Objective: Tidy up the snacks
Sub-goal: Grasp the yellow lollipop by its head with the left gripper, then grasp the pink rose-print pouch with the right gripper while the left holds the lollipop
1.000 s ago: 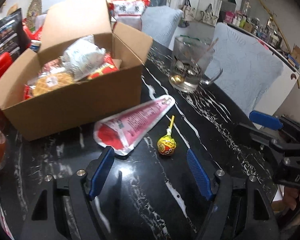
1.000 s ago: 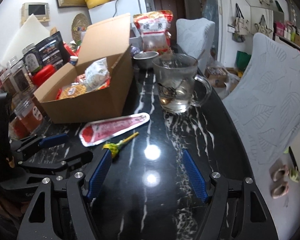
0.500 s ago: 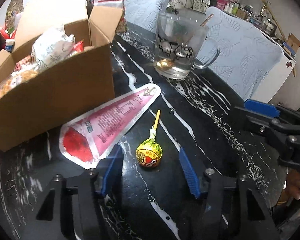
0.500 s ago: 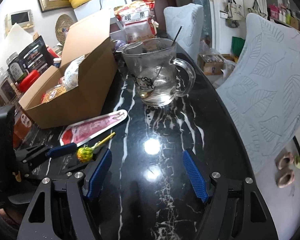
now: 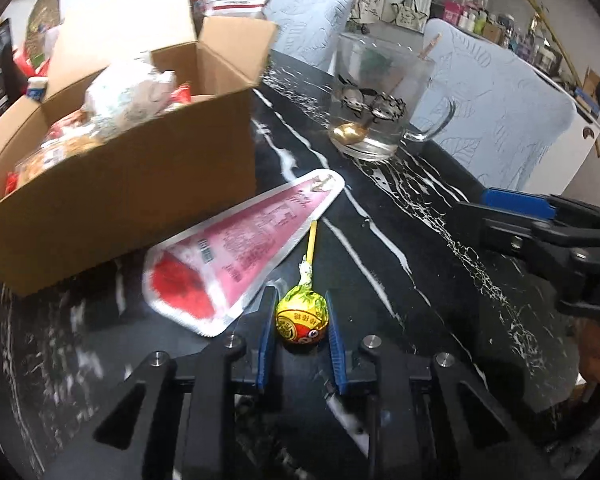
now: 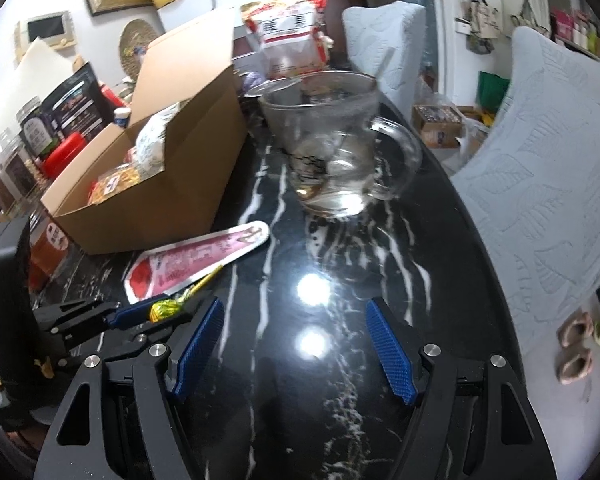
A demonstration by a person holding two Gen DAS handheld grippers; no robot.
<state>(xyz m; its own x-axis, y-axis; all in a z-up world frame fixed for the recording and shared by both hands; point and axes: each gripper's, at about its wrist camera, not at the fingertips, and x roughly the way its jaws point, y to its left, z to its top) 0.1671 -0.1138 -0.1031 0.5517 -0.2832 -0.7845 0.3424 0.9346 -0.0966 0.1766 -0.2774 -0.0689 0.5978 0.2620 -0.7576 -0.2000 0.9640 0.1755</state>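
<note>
A lollipop (image 5: 302, 316) in a yellow-green wrapper lies on the black marble table (image 5: 400, 240), stick pointing away. My left gripper (image 5: 299, 309) is shut on its head, with a blue pad pressing each side. Beside it on the left lies a pink cone-shaped snack packet (image 5: 240, 256). Behind that stands an open cardboard box (image 5: 120, 196) holding several snacks. In the right wrist view my right gripper (image 6: 294, 322) is open over bare table with nothing between its fingers. The left gripper (image 6: 156, 314) with the lollipop (image 6: 166, 309) is at its left, near the packet (image 6: 196, 260) and box (image 6: 160, 196).
A glass mug (image 6: 332, 152) with a spoon and some water stands right of the box. A red and white snack bag (image 6: 292, 36) is behind it. Jars (image 6: 16, 168) line the far left. Pale blue covered chairs (image 6: 548, 184) border the table's curved right edge.
My left gripper has moved forward and down over the lollipop and its jaws have closed on the head. The right gripper has shifted nearer the mug and stayed open.
</note>
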